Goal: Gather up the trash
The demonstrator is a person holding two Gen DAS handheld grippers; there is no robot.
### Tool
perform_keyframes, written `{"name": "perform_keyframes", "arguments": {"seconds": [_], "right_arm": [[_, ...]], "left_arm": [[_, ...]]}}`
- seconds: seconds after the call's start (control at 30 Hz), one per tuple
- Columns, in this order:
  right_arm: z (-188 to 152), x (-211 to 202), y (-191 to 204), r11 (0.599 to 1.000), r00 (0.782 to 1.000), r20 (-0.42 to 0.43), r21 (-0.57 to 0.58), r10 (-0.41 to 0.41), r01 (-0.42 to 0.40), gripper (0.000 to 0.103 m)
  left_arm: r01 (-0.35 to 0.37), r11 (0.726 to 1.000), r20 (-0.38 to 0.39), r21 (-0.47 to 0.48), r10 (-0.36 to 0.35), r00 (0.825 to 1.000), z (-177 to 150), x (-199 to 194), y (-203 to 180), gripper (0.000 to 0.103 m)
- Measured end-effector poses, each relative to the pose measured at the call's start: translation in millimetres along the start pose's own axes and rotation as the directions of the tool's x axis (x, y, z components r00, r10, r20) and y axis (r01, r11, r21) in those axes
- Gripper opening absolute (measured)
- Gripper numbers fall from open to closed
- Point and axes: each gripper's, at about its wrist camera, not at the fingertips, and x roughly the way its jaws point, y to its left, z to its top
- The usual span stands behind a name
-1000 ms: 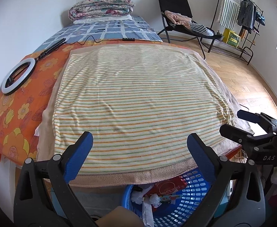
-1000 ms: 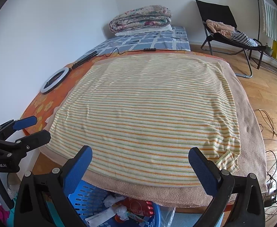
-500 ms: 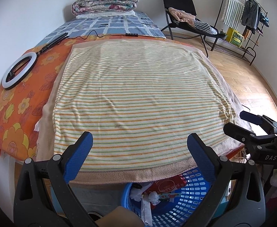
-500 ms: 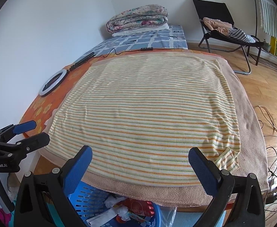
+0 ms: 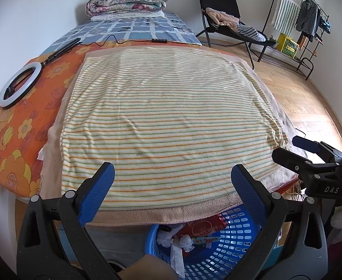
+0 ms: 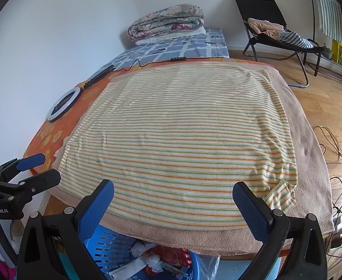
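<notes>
**Both grippers poised empty over a cleared desk**

The left gripper and right gripper hover side by side at the near edge of the desk, each with its blue-padded jaws spread wide and holding nothing. A yellow striped cloth over a beige towel covers the desk. Below the near edge sits a blue perforated plastic basket, with crumpled white paper and a red wrapper, the collected trash, inside it. A white ring light lies at the left edge.

Striped cloth covers the table, ring light beside
</notes>
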Motion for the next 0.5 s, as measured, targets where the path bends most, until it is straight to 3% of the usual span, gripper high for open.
{"name": "perform_keyframes", "arguments": {"seconds": [0.5], "right_arm": [[-0.9,0.7,-2.4,1.0,1.0,-0.004,0.027,0.009,-0.009,0.103]], "left_arm": [[0.002,1.0,-0.001,0.0,-0.002,1.0,0.1,0.4,-0.1,0.102]]}}
